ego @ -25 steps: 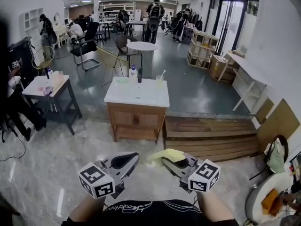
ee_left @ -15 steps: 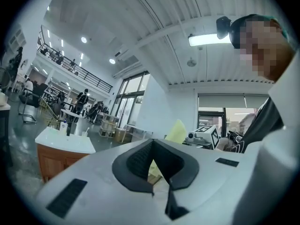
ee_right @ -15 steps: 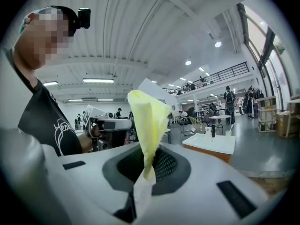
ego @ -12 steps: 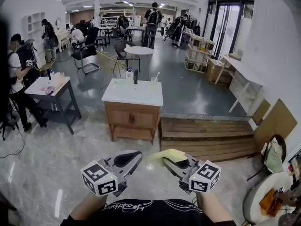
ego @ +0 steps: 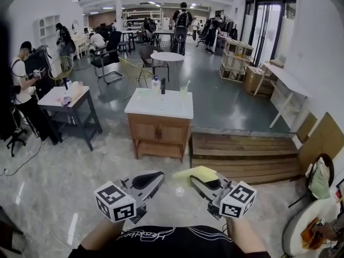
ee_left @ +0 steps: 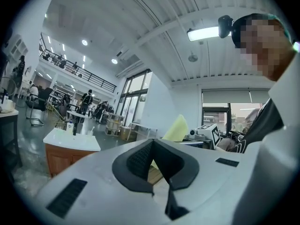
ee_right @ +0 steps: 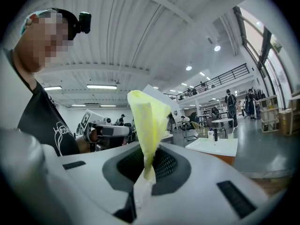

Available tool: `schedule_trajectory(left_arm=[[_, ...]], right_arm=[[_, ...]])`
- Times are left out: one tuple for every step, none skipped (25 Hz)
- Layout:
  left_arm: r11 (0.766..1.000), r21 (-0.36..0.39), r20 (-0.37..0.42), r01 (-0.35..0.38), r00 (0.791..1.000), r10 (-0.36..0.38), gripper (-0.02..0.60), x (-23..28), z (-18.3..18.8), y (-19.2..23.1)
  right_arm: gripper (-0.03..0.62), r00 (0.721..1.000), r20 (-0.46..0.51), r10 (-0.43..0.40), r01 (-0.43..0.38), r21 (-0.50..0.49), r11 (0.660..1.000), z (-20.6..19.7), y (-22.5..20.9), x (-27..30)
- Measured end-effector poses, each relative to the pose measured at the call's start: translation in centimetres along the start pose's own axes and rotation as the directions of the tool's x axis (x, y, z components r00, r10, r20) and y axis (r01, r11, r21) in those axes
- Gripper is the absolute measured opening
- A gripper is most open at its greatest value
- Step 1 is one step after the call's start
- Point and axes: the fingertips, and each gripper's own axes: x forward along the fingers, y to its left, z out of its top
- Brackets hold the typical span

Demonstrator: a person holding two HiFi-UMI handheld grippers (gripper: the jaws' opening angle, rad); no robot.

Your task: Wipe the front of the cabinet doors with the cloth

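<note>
Cabinet (ego: 161,105) edges right in view, bystander (ego: 24,85) appears at left | right gripper (ego: 193,179) clamps yellow cloth (ego: 196,172), held low, well short of doors (ego: 173,134) | left gripper (ego: 159,176) closed, empty | wiping not yet begun, both doors left

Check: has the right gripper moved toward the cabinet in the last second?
No. The right gripper, shut on the yellow cloth, sits as far below and right of the cabinet as before.

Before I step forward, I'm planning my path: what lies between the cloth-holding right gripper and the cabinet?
Head view: only bare glossy floor between the right gripper, shut on the yellow cloth, and the cabinet doors.
</note>
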Motion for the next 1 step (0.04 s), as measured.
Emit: schedule_trajectory(left_arm=[[1.000,0.000,-0.001,-0.001,1.000,0.001,0.006,0.00,0.01,-0.16]], right_arm=[[0.040,1.000,0.004,-0.003,0.003,0.002,1.000,0.01,0.02,-0.21]])
